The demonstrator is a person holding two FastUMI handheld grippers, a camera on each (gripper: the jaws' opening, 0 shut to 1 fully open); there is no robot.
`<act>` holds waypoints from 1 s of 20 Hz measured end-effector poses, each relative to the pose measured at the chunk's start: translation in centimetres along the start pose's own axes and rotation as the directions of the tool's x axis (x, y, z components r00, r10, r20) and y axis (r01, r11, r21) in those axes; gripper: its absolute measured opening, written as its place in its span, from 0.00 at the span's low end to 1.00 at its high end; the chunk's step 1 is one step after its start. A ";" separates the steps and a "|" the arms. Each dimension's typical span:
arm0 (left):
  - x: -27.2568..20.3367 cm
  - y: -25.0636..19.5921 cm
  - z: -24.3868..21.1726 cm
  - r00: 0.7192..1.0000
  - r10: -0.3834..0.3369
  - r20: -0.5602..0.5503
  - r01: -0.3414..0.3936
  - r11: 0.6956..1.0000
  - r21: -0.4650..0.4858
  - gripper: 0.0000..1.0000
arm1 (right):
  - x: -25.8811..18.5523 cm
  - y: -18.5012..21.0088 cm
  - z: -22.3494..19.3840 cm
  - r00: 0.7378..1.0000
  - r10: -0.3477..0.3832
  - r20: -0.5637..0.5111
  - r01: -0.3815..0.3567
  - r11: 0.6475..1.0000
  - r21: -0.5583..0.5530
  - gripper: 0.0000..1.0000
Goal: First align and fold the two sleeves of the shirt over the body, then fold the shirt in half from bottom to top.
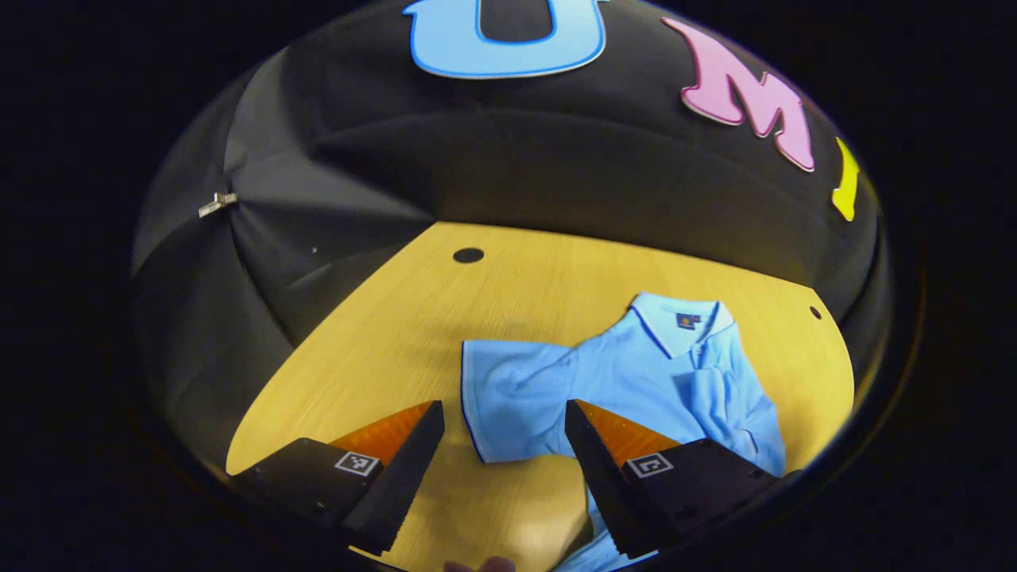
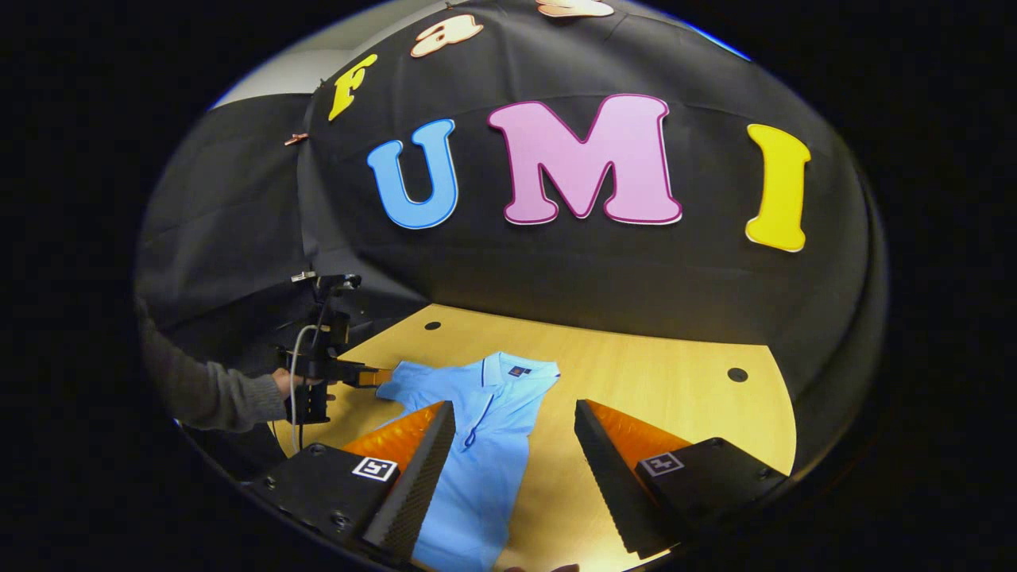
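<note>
I'm looking at the shirt [image 1: 636, 381] lying flat on the table [image 1: 508, 294], collar away from me. One sleeve is looking folded over the body already; the left sleeve [image 1: 508, 397] is lying spread out, so I'm judging that fold and the bottom-to-top fold are left. Left gripper [image 1: 504, 445] is hovering at that sleeve's cuff, jaws wide, gripping nothing. Right gripper [image 2: 515, 461] is hanging over the body, jaws wide too, empty. No containers here.
</note>
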State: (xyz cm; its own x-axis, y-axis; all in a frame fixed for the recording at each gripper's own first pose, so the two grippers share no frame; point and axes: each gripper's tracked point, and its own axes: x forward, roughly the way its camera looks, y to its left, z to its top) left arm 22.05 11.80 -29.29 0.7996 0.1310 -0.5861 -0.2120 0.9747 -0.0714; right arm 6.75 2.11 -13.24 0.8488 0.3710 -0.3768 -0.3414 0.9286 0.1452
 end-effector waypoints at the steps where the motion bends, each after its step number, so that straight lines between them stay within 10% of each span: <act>1: 0.8 0.3 -0.4 1.000 0.006 -0.024 -0.006 1.000 -0.008 0.98 | -0.6 -0.4 -0.1 1.000 -0.010 0.000 0.010 1.000 0.010 0.94; 16: 5.5 2.0 -3.5 0.973 0.076 -0.217 -0.090 0.994 -0.058 0.96 | -4.3 -2.7 -1.2 0.998 -0.069 0.009 0.067 0.988 0.136 0.94; 20: 5.1 0.7 -3.5 0.972 0.053 -0.231 -0.070 0.995 -0.066 0.38 | -4.5 -3.3 -1.4 0.997 -0.072 0.008 0.070 0.986 0.151 0.94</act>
State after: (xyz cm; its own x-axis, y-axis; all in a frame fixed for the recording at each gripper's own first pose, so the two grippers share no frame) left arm 24.04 12.47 -35.16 0.6359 0.1373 -0.7595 -0.3043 0.9489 -0.0832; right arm 3.52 -2.65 -13.35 0.8742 0.3033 -0.3791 -0.2162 0.9424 0.2553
